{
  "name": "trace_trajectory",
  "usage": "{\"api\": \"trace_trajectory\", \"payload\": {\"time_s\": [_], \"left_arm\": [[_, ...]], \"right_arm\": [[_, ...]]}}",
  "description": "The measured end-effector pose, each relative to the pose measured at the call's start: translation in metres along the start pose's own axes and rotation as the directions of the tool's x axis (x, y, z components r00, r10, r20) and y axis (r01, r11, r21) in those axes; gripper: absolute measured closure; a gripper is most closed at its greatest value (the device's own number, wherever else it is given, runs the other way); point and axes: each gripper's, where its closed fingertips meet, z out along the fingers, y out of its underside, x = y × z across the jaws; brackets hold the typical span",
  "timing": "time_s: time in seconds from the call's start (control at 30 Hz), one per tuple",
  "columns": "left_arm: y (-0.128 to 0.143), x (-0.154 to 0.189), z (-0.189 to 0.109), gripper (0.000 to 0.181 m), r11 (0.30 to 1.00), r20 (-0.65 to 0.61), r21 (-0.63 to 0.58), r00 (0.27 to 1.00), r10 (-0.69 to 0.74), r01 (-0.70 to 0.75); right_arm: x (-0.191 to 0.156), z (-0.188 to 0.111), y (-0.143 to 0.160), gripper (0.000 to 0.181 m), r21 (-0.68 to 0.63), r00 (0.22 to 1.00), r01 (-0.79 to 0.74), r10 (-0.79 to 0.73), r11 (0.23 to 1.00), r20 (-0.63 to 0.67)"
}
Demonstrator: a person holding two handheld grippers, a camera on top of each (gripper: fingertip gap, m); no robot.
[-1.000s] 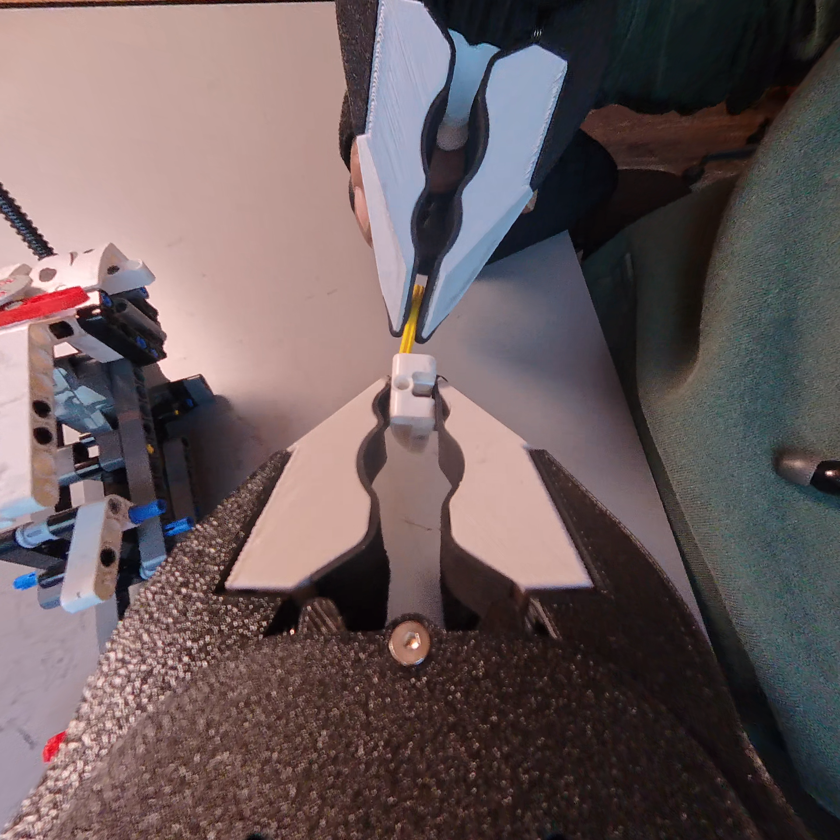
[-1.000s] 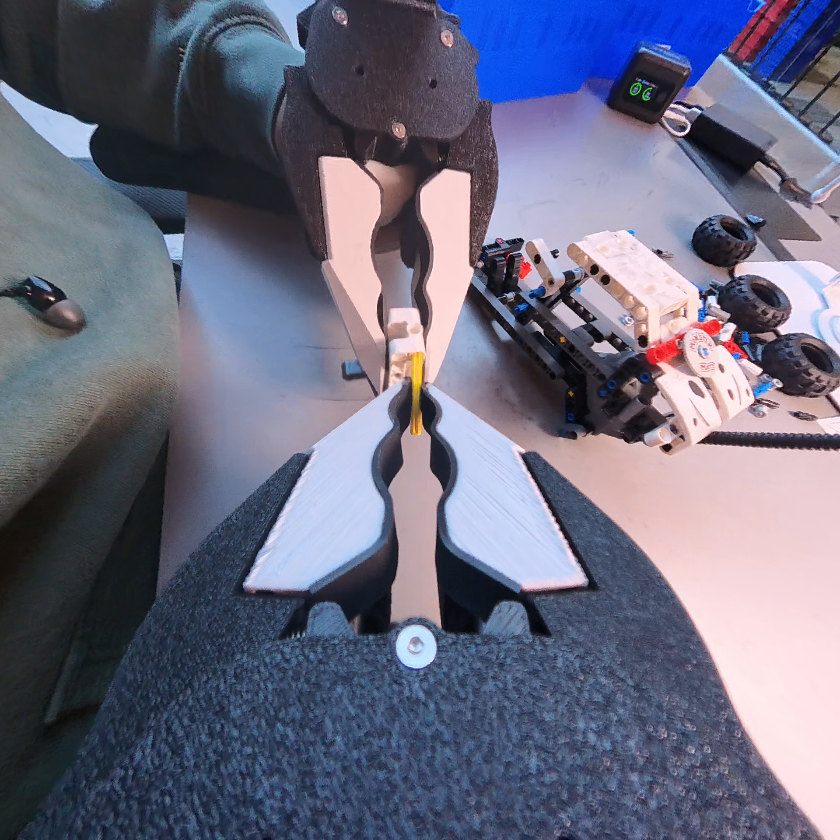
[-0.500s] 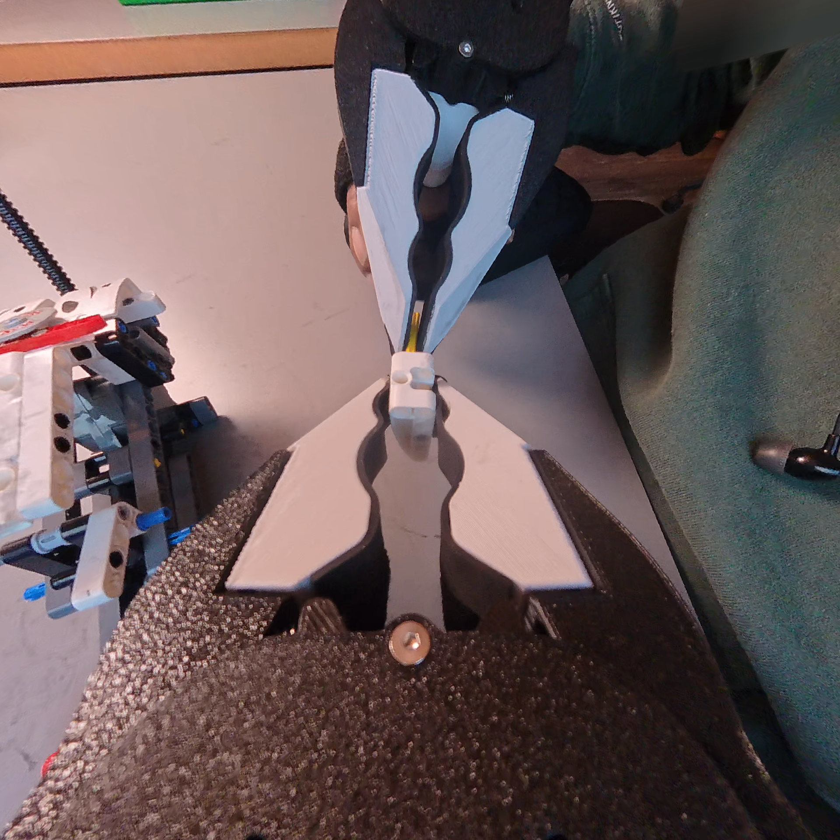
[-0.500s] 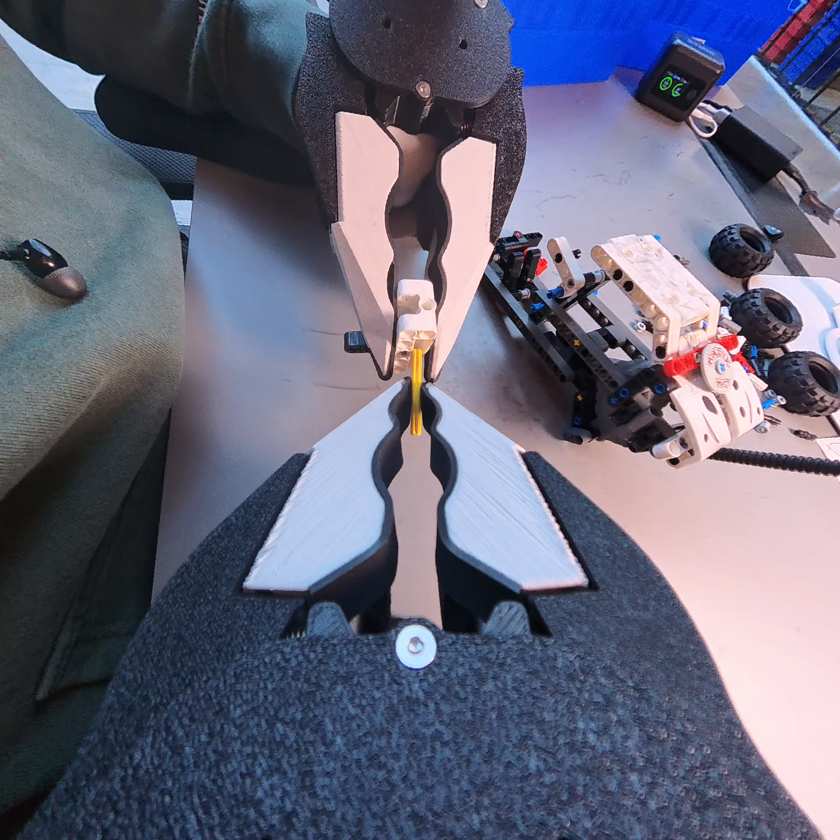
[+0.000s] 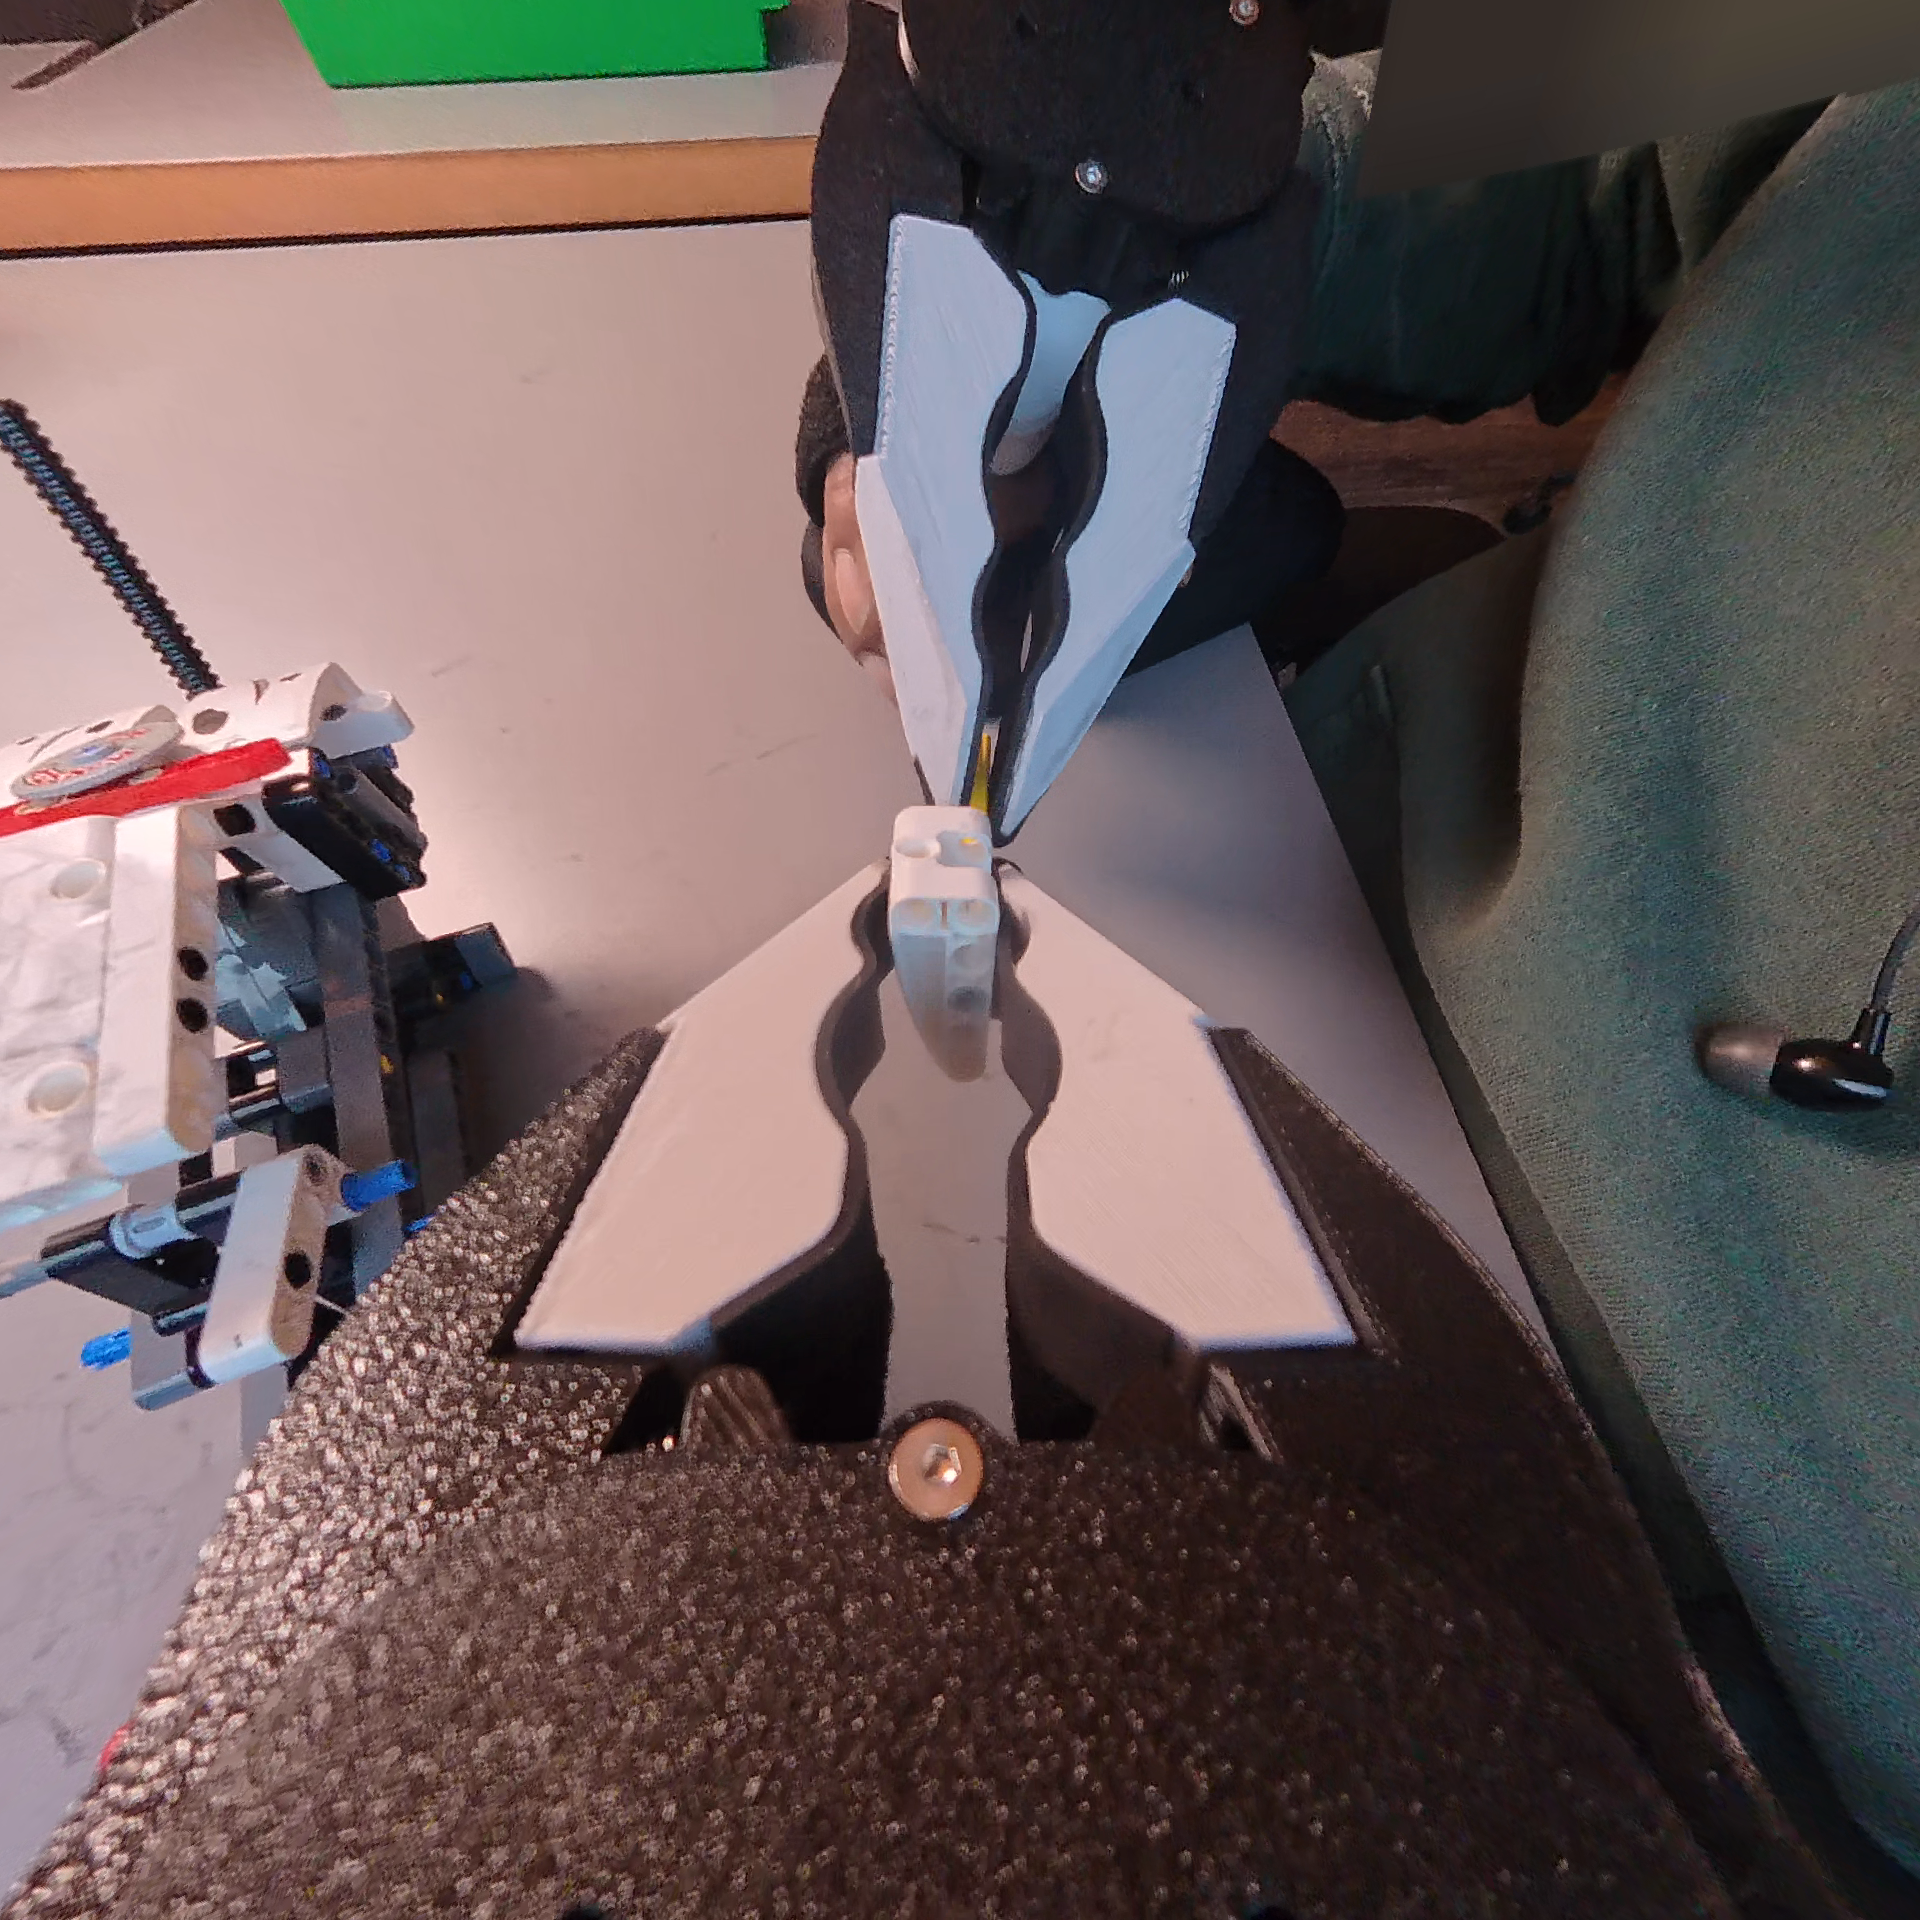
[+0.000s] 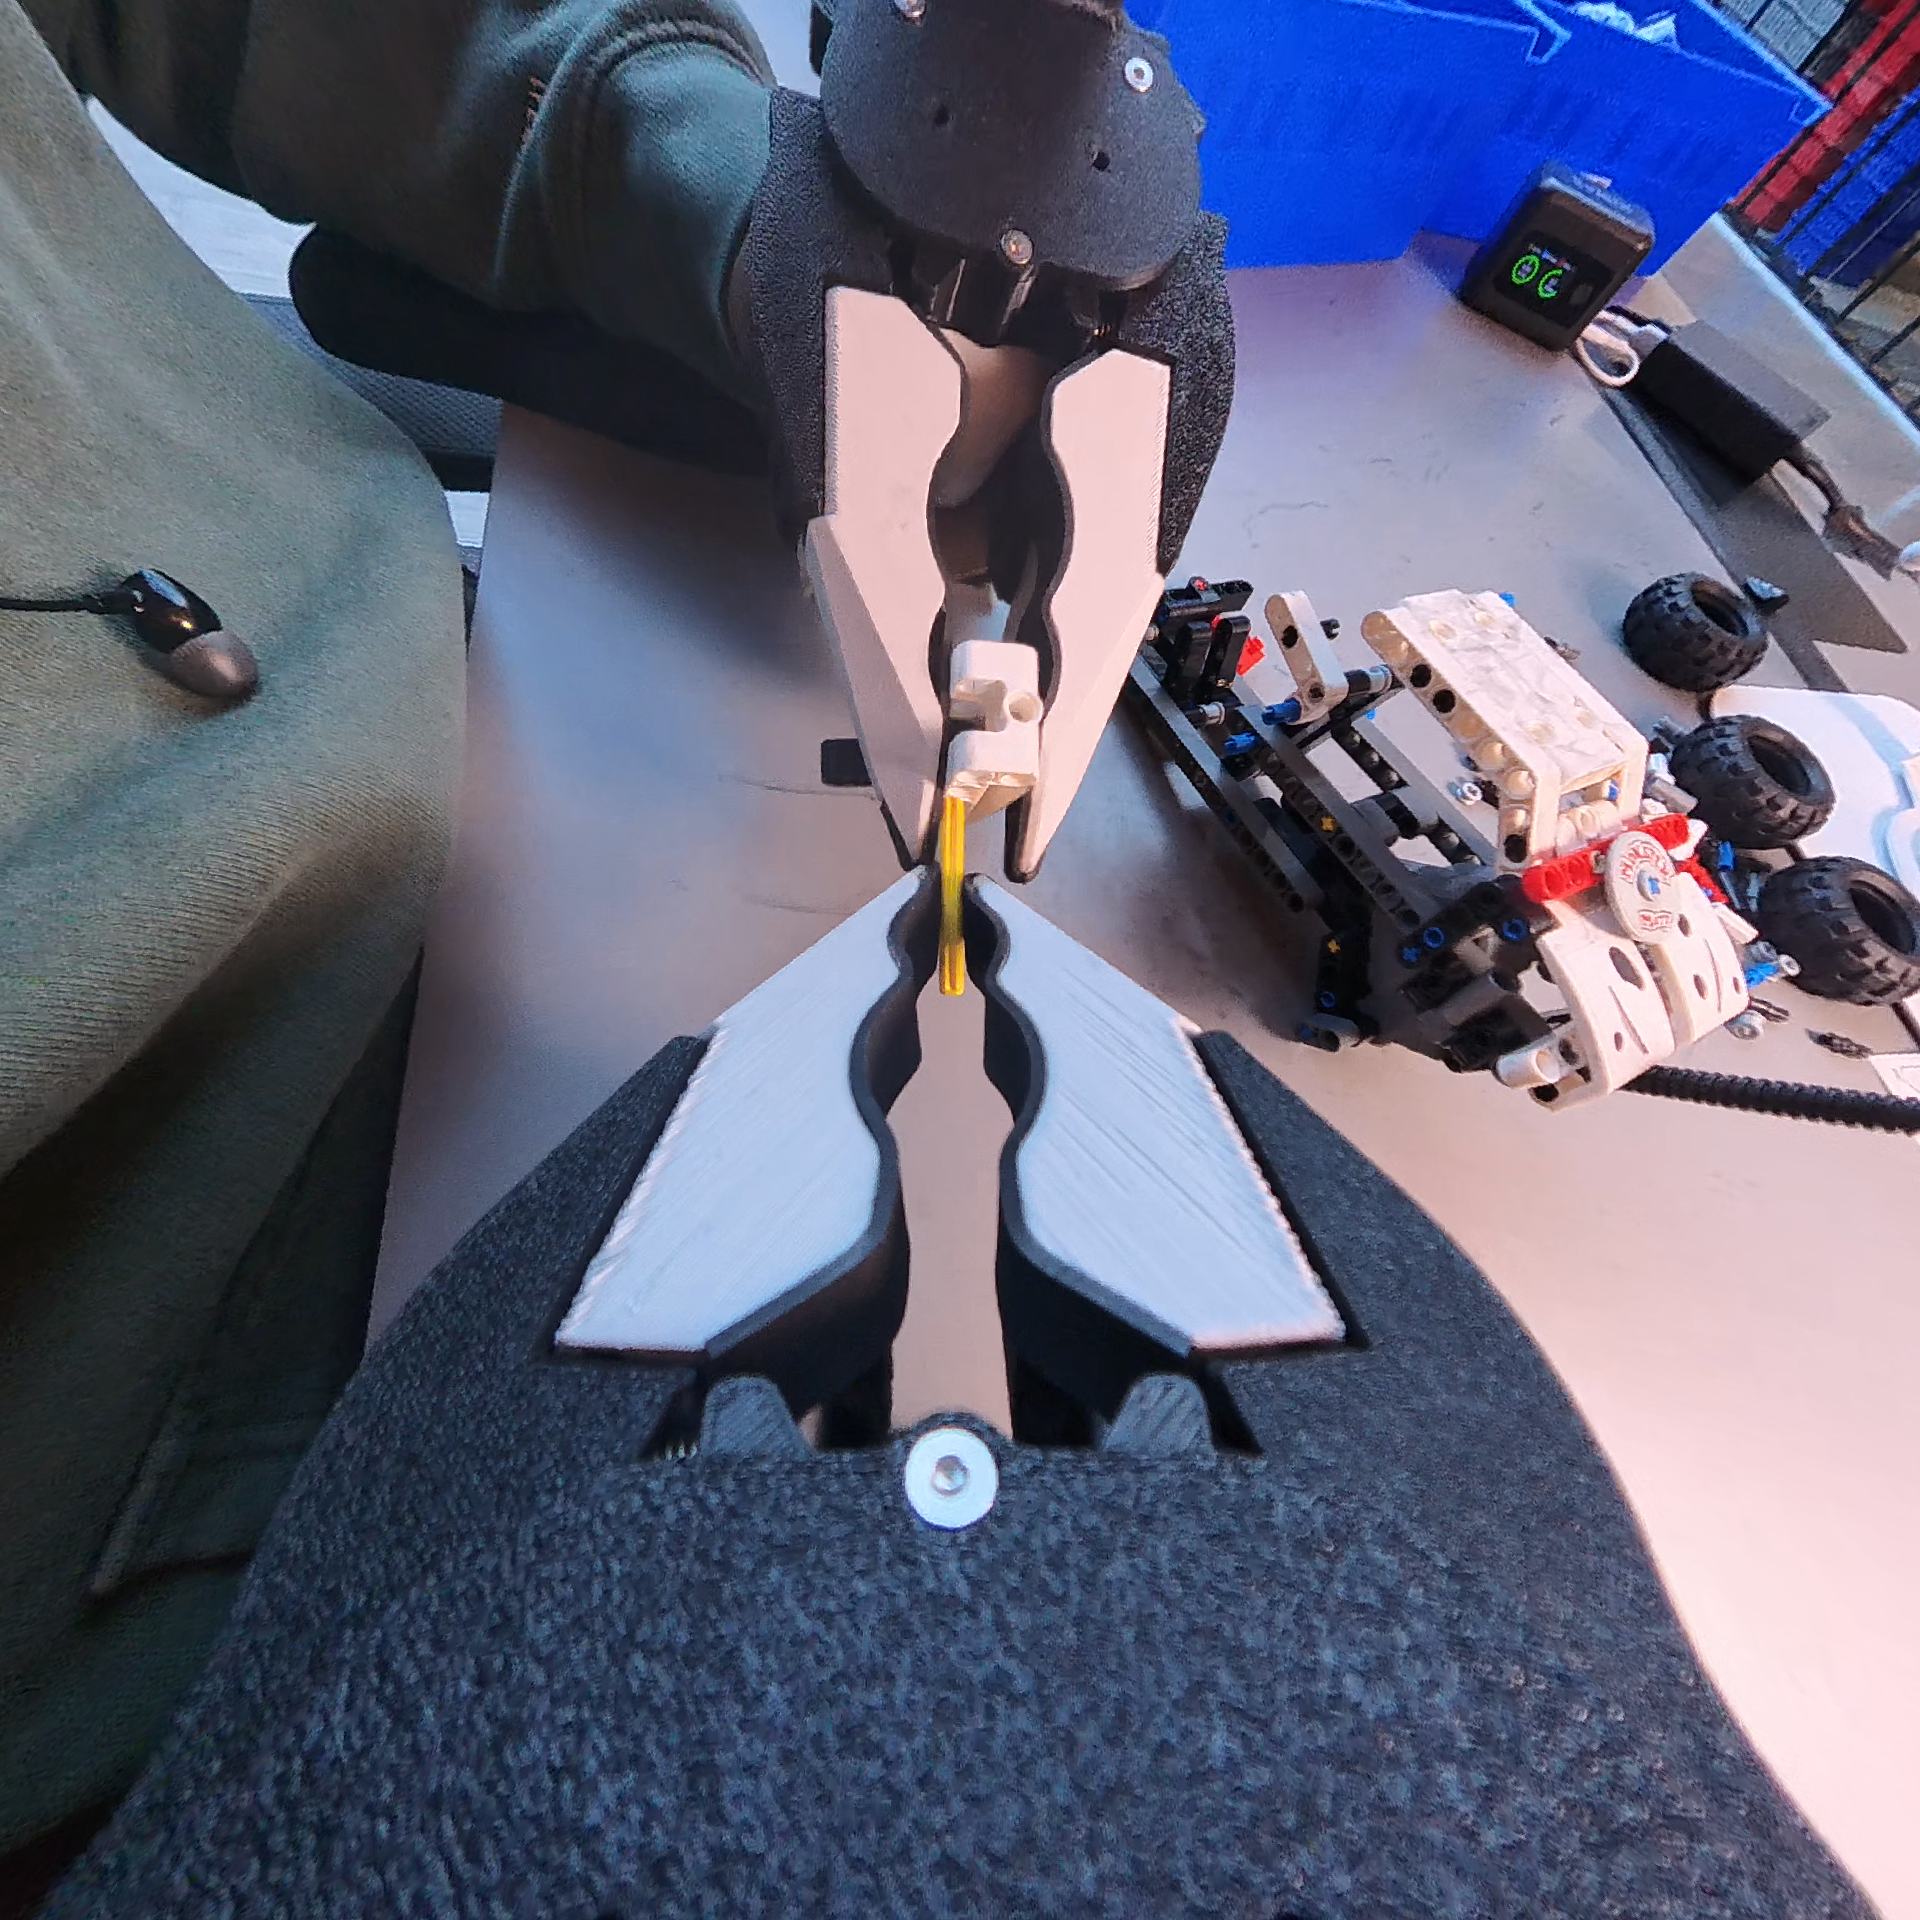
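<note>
My left gripper [image 5: 940, 894] is shut on a small white connector piece [image 5: 940, 914], held above the grey table. My right gripper [image 6: 943, 894] is shut on a thin yellow axle [image 6: 951, 914]. The two grippers face each other tip to tip. The axle's far end sits in a hole of the white connector [image 6: 992, 743], which the left gripper [image 6: 961, 862] holds. In the left wrist view the right gripper [image 5: 971, 810] comes down from above and only a short bit of the yellow axle [image 5: 982, 764] shows between its fingers.
A half-built white, black and red toy truck [image 6: 1455, 831] stands on the table, at the left in the left wrist view [image 5: 156, 987]. Loose black tyres [image 6: 1756, 779], a black charger [image 6: 1558, 255] and blue bins [image 6: 1455, 114] lie beyond. A person's green clothing [image 5: 1714, 727] borders the table edge. My two grippers' fingertips are within a few centimetres of each other.
The grippers have closed in on each other. The yellow axle's tip has gone from just short of the white connector into its hole. Both views have tilted slightly.
</note>
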Motion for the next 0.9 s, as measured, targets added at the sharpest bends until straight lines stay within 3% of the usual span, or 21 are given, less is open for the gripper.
{"api": "trace_trajectory", "payload": {"time_s": [0.2, 0.7, 0.9], "left_arm": [[-0.005, 0.0, -0.002, 0.165, 0.999, -0.004, 0.034, 1.0, -0.024, 0.024], [-0.042, 0.014, -0.022, 0.166, 0.962, -0.118, 0.258, 0.991, -0.061, 0.09], [-0.049, 0.018, -0.029, 0.166, 0.949, -0.114, 0.309, 0.993, -0.022, 0.057]], "right_arm": [[0.002, -0.001, -0.005, 0.178, 0.037, 1.0, -0.005, 0.006, 0.999, -0.012], [-0.001, -0.02, -0.045, 0.178, 0.255, 1.0, -0.007, 0.003, 0.967, 0.014], [-0.002, -0.022, -0.053, 0.179, 0.201, 0.999, 0.03, -0.027, 0.979, -0.018]]}}
